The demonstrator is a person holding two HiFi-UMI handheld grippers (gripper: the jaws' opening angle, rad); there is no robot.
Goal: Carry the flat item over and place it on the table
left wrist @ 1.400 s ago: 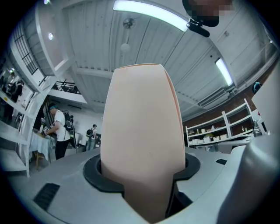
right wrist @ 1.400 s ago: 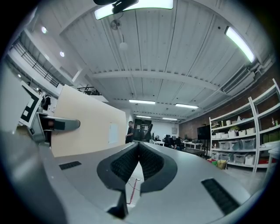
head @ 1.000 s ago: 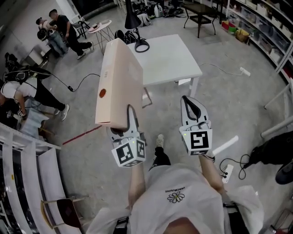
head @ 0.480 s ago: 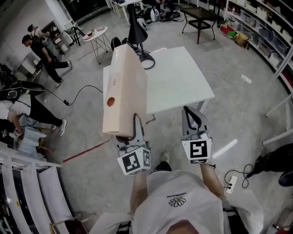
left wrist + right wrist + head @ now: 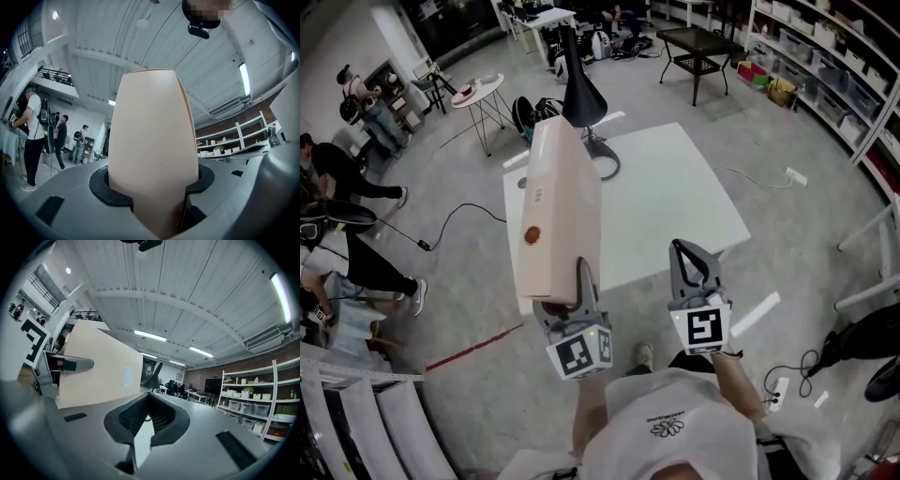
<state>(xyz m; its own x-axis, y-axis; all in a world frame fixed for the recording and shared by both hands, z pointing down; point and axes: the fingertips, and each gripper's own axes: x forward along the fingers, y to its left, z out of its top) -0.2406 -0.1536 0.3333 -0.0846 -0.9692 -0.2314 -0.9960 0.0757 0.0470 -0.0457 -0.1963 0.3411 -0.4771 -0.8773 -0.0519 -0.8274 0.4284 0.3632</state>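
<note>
A flat beige box (image 5: 558, 216) stands on edge, and my left gripper (image 5: 567, 281) is shut on its near lower end. In the left gripper view the box (image 5: 152, 154) rises straight up out of the jaws and fills the middle. The white table (image 5: 675, 202) lies just ahead, partly hidden behind the box. On its far left corner stands a black lamp (image 5: 579, 94). My right gripper (image 5: 689, 258) is to the right of the box, over the table's near edge, shut and holding nothing. The right gripper view shows the box (image 5: 101, 364) at its left.
A small round side table (image 5: 478, 89) stands at the back left and a dark low table (image 5: 698, 42) at the back. Shelves (image 5: 844, 66) line the right wall. People (image 5: 337, 178) are at the left. A power strip (image 5: 778, 394) and cables lie on the floor.
The white table has come nearer and now lies right under the grippers' front. The box stays upright in the left gripper. The right gripper keeps its place beside it.
</note>
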